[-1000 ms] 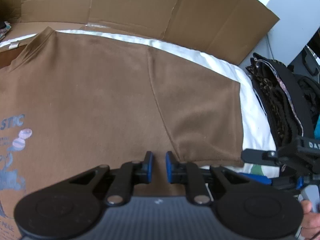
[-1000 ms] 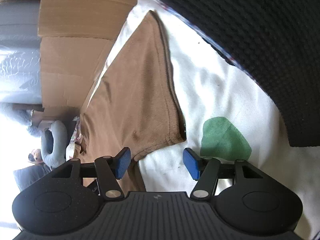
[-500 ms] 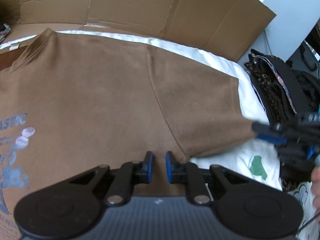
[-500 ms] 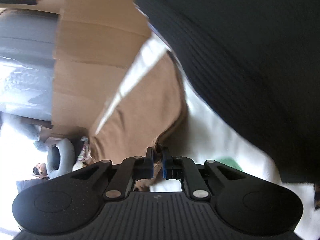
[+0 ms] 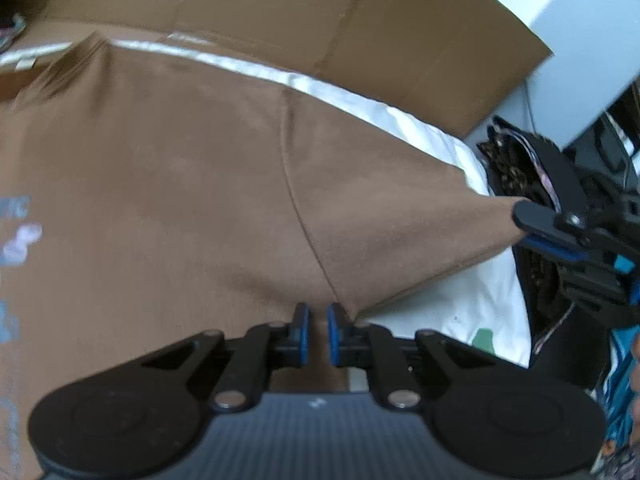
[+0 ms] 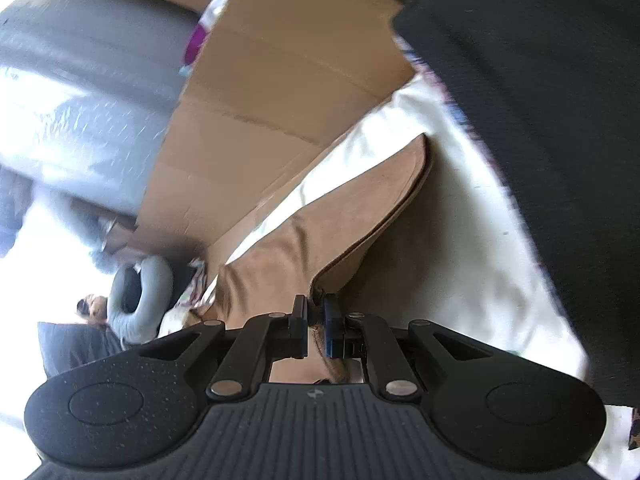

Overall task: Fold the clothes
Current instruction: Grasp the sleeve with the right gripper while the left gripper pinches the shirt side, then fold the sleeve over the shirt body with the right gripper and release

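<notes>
- Brown t-shirt (image 5: 168, 184) is spread flat over a white sheet (image 5: 452, 304), filling most of the left wrist view. There's pale blue print on its front, over at the left edge of that view.
- Right claw (image 6: 316, 324) is clamped on the end of the shirt's sleeve (image 6: 352, 216). You can see brown fabric pinched between the blue pads, and the sleeve rises off the sheet toward the claw with its hem edge hanging free.
- In the left wrist view the same claw (image 5: 536, 228) shows up at the right side with the sleeve tip pulled out to a point toward it.
- Left claw (image 5: 316, 336) sits low over the shirt, right by the underarm where the sleeve seam meets the side of the body. Its jaws are closing and down to a narrow slit. Brown cloth shows in the gap, but I can't tell if the pads actually have it pinched.
- Flattened cardboard (image 5: 360, 32) stands along the far edge of the sheet, behind the shirt.
- A heap of dark clothes (image 5: 532, 172) sits off the right edge of the sheet, one piece with a leopard-ish pattern.
- There's a small green patch (image 5: 484, 336) on the sheet near its right edge.
- Everything's a bit motion-blurred, especially the right wrist view.
</notes>
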A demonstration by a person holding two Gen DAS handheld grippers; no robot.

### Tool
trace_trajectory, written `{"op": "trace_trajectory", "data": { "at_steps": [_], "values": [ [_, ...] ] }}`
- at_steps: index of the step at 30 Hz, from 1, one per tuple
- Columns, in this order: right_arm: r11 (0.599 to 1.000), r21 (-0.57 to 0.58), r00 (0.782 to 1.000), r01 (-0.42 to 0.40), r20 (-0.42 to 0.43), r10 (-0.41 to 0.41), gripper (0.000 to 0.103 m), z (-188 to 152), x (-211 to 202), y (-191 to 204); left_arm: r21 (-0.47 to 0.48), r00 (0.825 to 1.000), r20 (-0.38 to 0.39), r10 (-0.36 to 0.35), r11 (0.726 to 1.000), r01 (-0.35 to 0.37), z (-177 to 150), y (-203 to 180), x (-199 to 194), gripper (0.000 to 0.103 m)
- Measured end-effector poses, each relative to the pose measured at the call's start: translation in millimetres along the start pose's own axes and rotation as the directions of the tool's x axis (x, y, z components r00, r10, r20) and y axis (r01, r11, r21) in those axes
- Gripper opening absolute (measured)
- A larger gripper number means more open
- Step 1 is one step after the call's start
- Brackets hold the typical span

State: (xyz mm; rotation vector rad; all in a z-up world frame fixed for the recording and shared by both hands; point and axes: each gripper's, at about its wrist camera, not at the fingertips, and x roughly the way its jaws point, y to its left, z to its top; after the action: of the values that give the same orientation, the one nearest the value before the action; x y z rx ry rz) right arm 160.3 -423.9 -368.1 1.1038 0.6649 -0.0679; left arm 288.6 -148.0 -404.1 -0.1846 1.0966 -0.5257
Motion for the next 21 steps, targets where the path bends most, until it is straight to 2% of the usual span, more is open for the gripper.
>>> {"op": "trace_trajectory", "data": {
  "at_steps": [8, 14, 17, 21],
  "values": [
    [0.994, -0.097, 0.998, -0.043, -0.053, 0.038, 0.005, -7, -1, 26, -0.108, 0.999, 0.042, -0.009, 0.994, 0.013, -10, 3, 0, 0.005],
    [0.985, -0.170, 0.997, -0.031, -0.081, 0.017, 0.005, -11, 7, 44, -0.142, 0.997, 0.057, -0.056, 0.988, 0.064, -17, 3, 2, 0.006],
    [0.982, -0.187, 0.995, -0.031, -0.098, 0.013, 0.005, -15, 12, 51, -0.210, 0.995, 0.064, -0.082, 0.973, 0.094, -18, 14, 7, 0.007],
    [0.980, -0.195, 0.993, -0.038, -0.119, 0.015, 0.005, -20, 18, 55, -0.180, 0.995, 0.073, -0.073, 0.980, 0.085, -19, 8, 10, 0.007]
  ]
}}
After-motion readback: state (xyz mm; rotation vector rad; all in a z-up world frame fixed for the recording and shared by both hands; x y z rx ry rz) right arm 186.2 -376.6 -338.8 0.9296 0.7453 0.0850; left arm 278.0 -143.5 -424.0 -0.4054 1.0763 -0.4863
